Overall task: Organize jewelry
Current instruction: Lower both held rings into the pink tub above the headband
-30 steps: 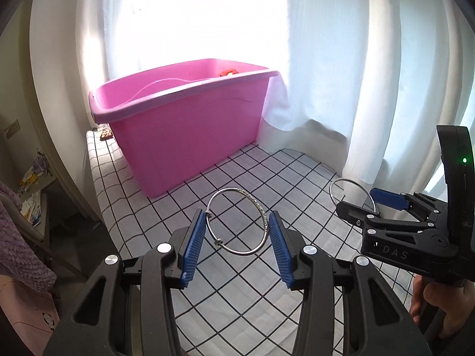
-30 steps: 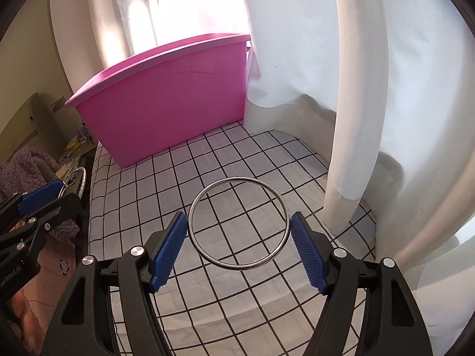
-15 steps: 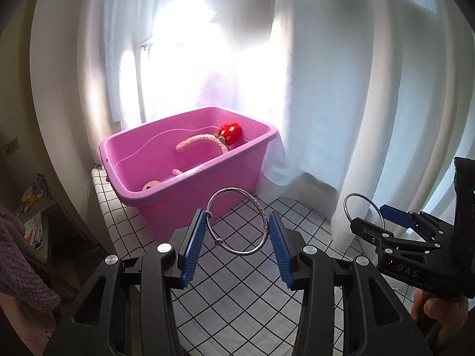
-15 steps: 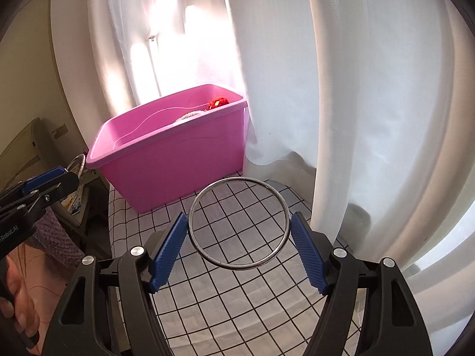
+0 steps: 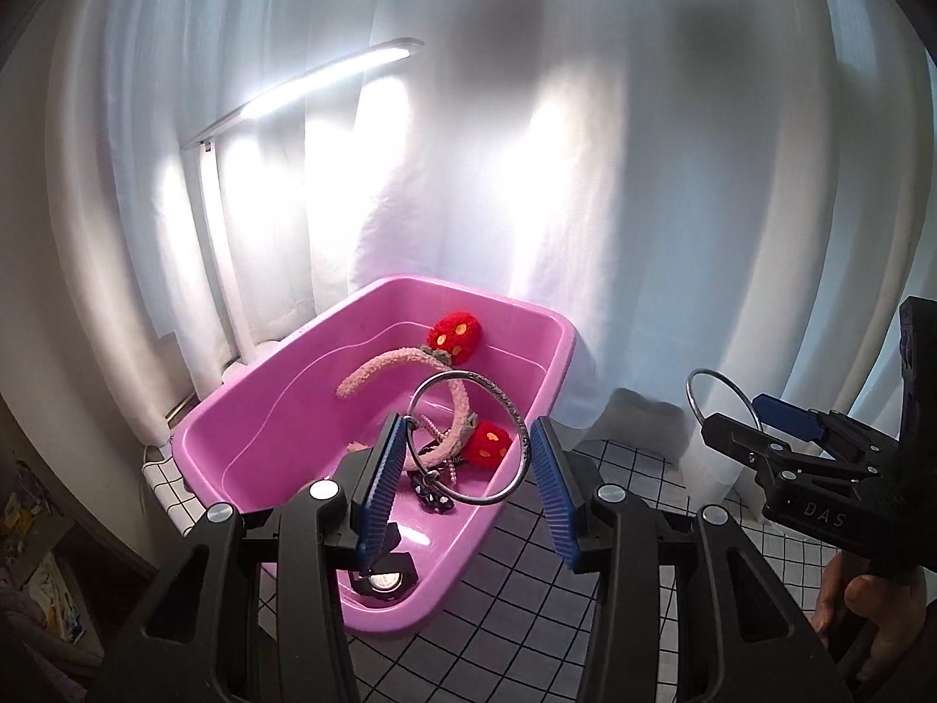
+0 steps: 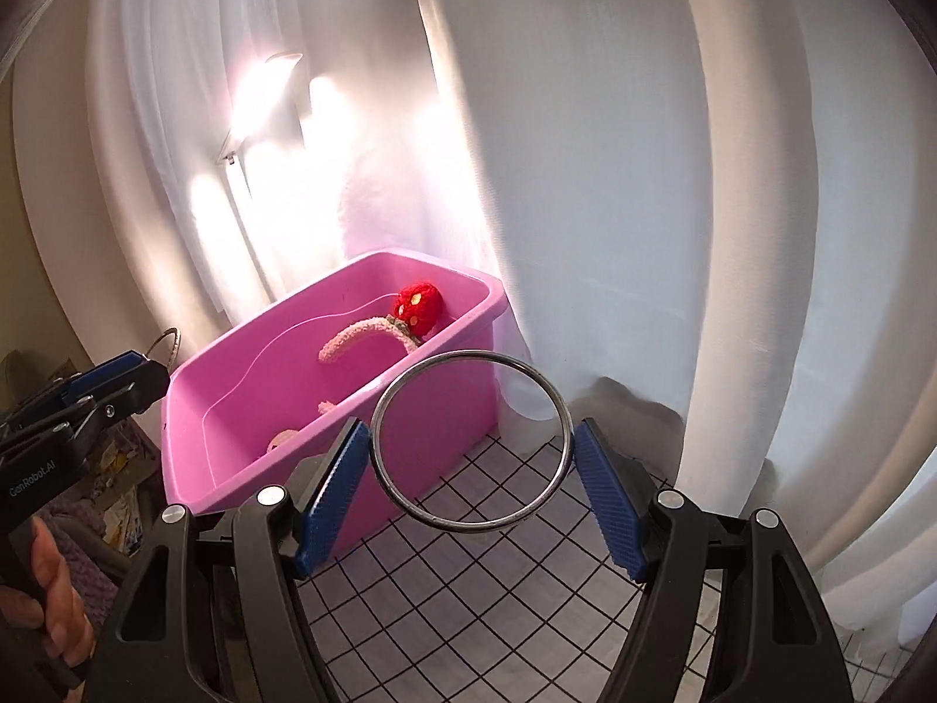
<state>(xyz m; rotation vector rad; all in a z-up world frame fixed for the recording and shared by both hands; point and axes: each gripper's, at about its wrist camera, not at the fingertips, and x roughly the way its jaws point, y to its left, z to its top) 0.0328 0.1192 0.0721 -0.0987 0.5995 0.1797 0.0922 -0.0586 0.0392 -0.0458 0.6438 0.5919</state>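
Note:
My left gripper [image 5: 468, 452] is shut on a textured silver bangle [image 5: 468, 374], which it holds upright over the near end of the pink bin [image 5: 263, 386]. In the right wrist view my right gripper [image 6: 471, 451] is shut on a larger plain silver ring [image 6: 468, 355], in front of the bin's [image 6: 234, 486] right corner. Each gripper shows in the other's view: the right gripper [image 5: 752, 419] at the right edge, the left gripper [image 6: 117, 375] at the left edge. Inside the bin lie a pink headband [image 5: 375, 366] with red strawberry pompoms, a bead string and a small dark piece [image 5: 430, 495].
The bin stands on a table with a black-and-white checked cloth [image 5: 527, 615], open to the bin's right. White curtains [image 5: 644, 205] hang close behind and to the right. A lit desk lamp [image 5: 304, 88] rises behind the bin. A person's hand [image 5: 867, 615] grips the right handle.
Both grippers have risen and come closer to the bin, still gripping their rings. The bin's inside has come into view, and the left bangle now hangs over it.

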